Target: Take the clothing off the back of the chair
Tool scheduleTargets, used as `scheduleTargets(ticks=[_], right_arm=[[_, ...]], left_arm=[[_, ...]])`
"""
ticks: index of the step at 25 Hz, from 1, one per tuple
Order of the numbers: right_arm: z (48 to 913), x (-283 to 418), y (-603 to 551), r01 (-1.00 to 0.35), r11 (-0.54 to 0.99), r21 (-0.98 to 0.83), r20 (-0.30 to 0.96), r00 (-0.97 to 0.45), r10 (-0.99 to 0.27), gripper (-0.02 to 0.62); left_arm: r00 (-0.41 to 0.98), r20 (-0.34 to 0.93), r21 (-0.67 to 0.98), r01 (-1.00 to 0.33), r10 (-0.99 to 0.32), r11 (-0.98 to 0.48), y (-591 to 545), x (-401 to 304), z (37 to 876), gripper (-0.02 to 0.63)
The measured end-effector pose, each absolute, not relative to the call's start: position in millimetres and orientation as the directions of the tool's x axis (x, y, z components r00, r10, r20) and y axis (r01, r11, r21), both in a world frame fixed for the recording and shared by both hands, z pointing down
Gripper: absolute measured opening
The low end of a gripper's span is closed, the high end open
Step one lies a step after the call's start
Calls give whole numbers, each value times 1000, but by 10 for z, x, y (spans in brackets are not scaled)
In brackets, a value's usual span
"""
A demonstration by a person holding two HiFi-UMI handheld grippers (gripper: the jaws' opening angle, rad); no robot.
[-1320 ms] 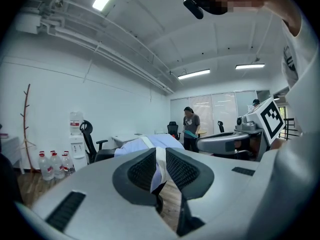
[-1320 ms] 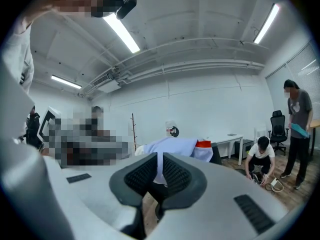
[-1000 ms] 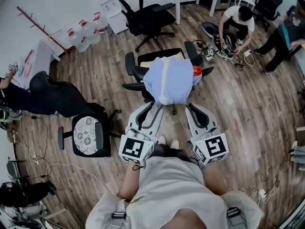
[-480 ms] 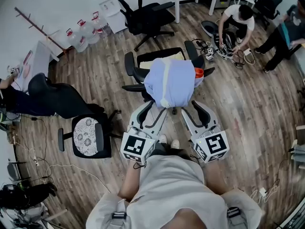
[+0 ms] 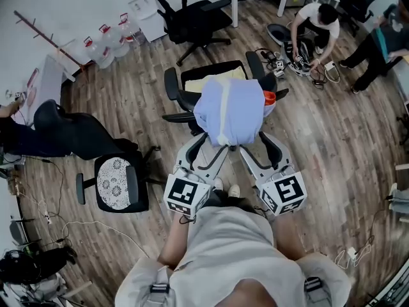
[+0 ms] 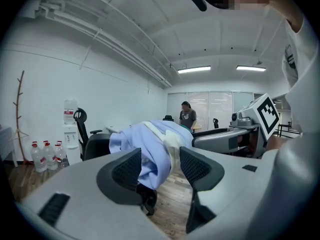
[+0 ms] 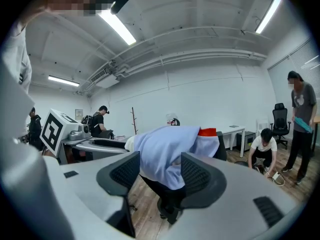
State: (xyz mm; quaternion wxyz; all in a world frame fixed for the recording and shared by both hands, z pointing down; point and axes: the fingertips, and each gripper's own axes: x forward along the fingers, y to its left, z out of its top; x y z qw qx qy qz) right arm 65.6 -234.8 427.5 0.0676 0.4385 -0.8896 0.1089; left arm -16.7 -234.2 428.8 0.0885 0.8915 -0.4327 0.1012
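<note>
A light blue garment (image 5: 228,110) with a pale stripe hangs over the back of a black office chair (image 5: 174,93), straight ahead of me. My left gripper (image 5: 207,149) is just below the garment's left hem, and its jaws have just been opening. My right gripper (image 5: 259,148) is below the right hem, its jaws also just opened wide. In the left gripper view the garment (image 6: 150,146) shows through the gap of that gripper (image 6: 160,168), beyond the pads. The right gripper view has the garment (image 7: 165,151) beyond that gripper (image 7: 159,173) in the same way. No pad presses on cloth.
A red-orange item (image 5: 269,97) sits at the chair's right shoulder. Another black chair (image 5: 192,18) stands behind, and one with a patterned cushion (image 5: 116,183) to the left. Water bottles (image 5: 105,43) line the wall. People (image 5: 313,24) crouch among cables (image 5: 281,61) at the back right.
Both grippers' jaws stand wider apart than a second ago, the right one from nearly closed. The garment still hangs on the chair back as before.
</note>
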Motion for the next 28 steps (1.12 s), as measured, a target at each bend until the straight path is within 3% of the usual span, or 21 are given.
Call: scheduleTargets(ticks=[28], right_arm=[[4490, 585, -2462, -765, 624, -161, 253, -643, -723, 282]], left_arm=[[686, 301, 106, -715, -663, -691, -2465, -63, 4518, 336]])
